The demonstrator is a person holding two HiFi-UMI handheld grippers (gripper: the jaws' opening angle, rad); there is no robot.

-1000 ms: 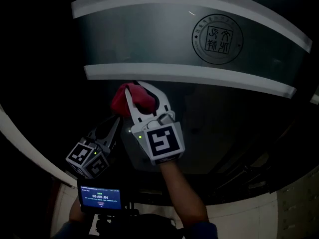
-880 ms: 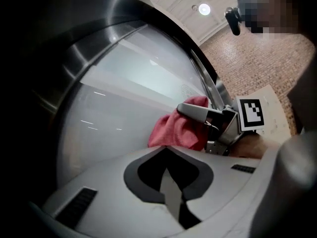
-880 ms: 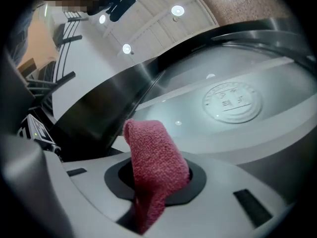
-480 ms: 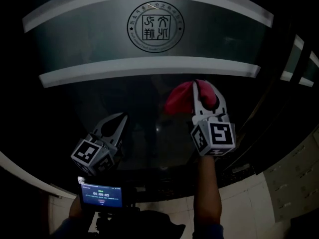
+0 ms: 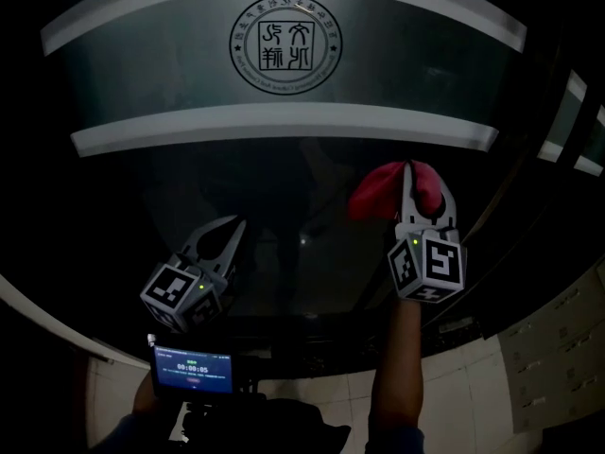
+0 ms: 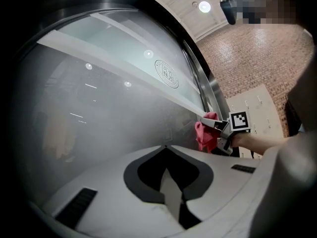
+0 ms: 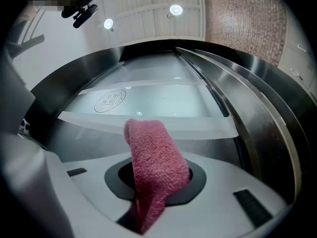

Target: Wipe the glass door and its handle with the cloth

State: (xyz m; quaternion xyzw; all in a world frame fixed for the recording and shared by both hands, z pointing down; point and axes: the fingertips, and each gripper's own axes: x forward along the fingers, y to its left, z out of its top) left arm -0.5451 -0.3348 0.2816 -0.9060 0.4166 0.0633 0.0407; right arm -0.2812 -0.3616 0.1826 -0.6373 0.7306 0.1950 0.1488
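Observation:
The glass door (image 5: 284,159) fills the head view, with a frosted band and a round seal (image 5: 286,45) on it. My right gripper (image 5: 409,173) is shut on the red cloth (image 5: 376,195) and holds it against the glass just below the frosted band, right of the seal. In the right gripper view the cloth (image 7: 148,143) folds up out of the shut jaws of that gripper (image 7: 157,158). My left gripper (image 5: 234,227) hangs lower left, shut and empty, its tip (image 6: 166,147) near the glass. The door's handle I cannot make out.
Metal door frames (image 7: 257,123) run along the right side of the pane. Pale lockers (image 5: 558,348) and a tiled floor (image 5: 444,395) lie to the right and below. A small lit screen (image 5: 192,370) sits under my left gripper. A brick wall (image 6: 257,58) stands behind.
My right gripper has carried the cloth rightward across the glass, from below-left of the seal to below-right of it. The left gripper has hardly moved.

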